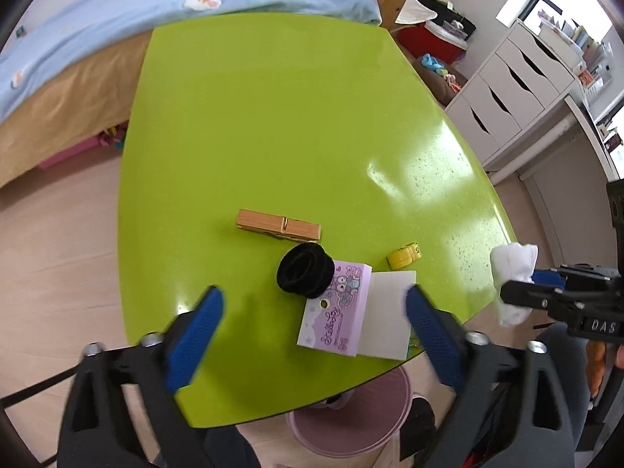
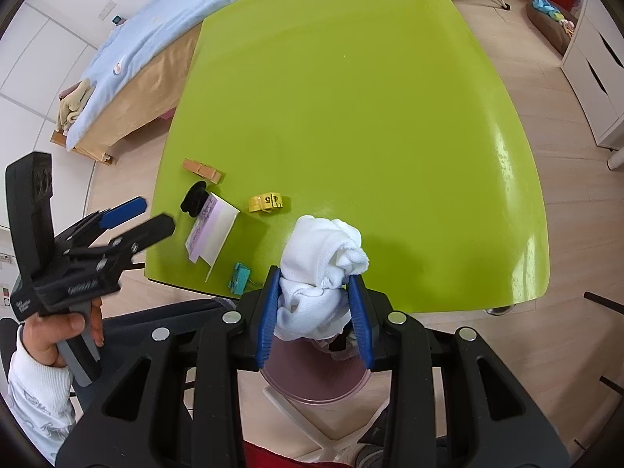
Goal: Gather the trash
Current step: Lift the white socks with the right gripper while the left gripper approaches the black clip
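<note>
Beside the table point(image 2: 351, 97) edge, right gripper point(image 2: 314, 314) clamps white cloth point(image 2: 323, 257).

The glossy, smooth lime-green table point(image 2: 351, 97) mirrors window light at its three-o'clock edge. At nine o'clock lie a grained wooden clothespin point(image 1: 278, 226), a matt fuzzy black hair tie point(image 1: 305, 270) and a soft crumpled white cloth point(image 2: 319, 269).
</note>
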Demonstrator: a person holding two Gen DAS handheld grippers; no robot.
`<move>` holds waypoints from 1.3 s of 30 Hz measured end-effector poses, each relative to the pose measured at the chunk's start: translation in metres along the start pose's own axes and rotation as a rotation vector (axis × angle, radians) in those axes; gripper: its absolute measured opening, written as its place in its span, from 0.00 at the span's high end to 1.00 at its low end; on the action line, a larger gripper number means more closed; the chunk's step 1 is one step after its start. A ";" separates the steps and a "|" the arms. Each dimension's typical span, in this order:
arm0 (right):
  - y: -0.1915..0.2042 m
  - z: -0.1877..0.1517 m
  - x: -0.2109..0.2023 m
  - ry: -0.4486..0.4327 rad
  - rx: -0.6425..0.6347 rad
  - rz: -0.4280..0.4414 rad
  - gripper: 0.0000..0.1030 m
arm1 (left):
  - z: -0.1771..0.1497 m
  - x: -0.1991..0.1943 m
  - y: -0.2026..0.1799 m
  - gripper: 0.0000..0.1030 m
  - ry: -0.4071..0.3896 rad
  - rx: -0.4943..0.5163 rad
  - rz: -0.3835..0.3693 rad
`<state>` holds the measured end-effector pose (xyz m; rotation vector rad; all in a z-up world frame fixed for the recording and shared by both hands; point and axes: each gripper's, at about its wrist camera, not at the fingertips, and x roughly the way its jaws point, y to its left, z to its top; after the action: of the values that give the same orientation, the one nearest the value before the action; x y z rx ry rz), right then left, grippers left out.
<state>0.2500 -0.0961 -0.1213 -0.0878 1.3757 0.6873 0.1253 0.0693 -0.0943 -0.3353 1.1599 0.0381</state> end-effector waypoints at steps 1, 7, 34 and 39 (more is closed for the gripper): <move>-0.001 0.000 0.001 0.003 0.001 0.000 0.67 | 0.001 0.002 0.001 0.32 0.006 -0.006 -0.004; 0.001 0.001 0.004 0.007 -0.001 0.002 0.67 | 0.005 0.012 0.004 0.59 0.025 -0.037 -0.022; 0.013 -0.005 -0.005 -0.023 -0.040 0.011 0.67 | -0.001 -0.012 -0.006 1.00 -0.028 0.020 0.015; 0.013 -0.006 -0.006 -0.022 -0.041 0.010 0.67 | 0.002 -0.007 -0.005 0.92 -0.016 0.019 0.025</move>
<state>0.2379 -0.0902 -0.1131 -0.1060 1.3418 0.7229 0.1249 0.0660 -0.0859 -0.3028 1.1483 0.0513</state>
